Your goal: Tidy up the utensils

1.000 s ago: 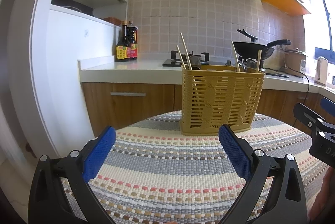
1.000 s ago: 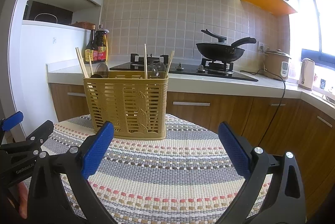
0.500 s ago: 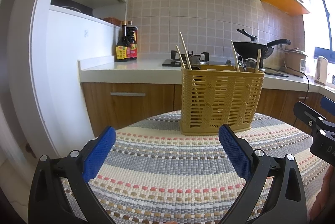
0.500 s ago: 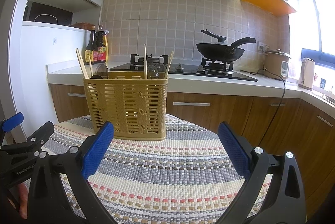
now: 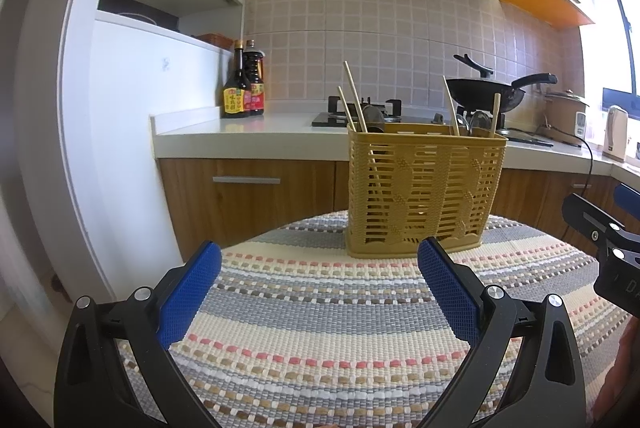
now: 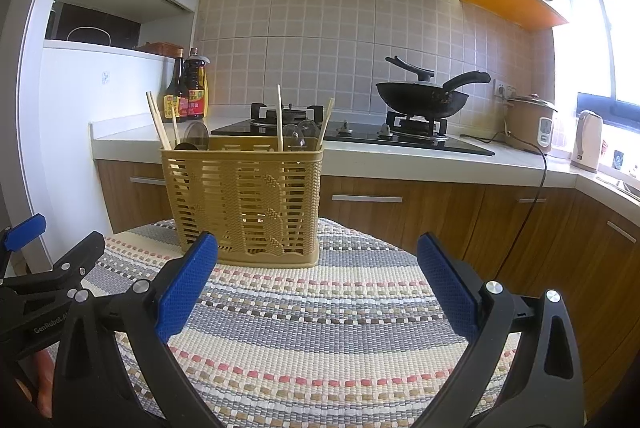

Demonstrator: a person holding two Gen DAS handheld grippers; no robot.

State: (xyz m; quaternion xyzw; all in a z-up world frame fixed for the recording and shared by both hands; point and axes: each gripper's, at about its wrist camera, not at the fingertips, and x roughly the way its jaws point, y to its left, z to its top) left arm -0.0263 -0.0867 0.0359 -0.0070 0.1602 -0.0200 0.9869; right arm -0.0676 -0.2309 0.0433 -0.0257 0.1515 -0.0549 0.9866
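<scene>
A yellow slatted utensil basket point(image 5: 424, 188) stands upright at the far side of a round table with a striped woven cloth point(image 5: 320, 316). It also shows in the right wrist view point(image 6: 244, 200). Wooden chopsticks point(image 5: 354, 100) and metal spoons point(image 6: 300, 136) stick up out of it. My left gripper point(image 5: 318, 292) is open and empty, low over the cloth, a short way in front of the basket. My right gripper point(image 6: 316, 288) is open and empty, to the right of the left one, at a similar distance from the basket.
Behind the table runs a kitchen counter point(image 5: 248, 132) with two sauce bottles point(image 5: 242, 84), a gas hob and a black wok point(image 6: 424, 96). A rice cooker point(image 6: 528, 120) and a kettle point(image 6: 588, 140) stand at the right. A white cabinet wall point(image 5: 120, 132) is at the left.
</scene>
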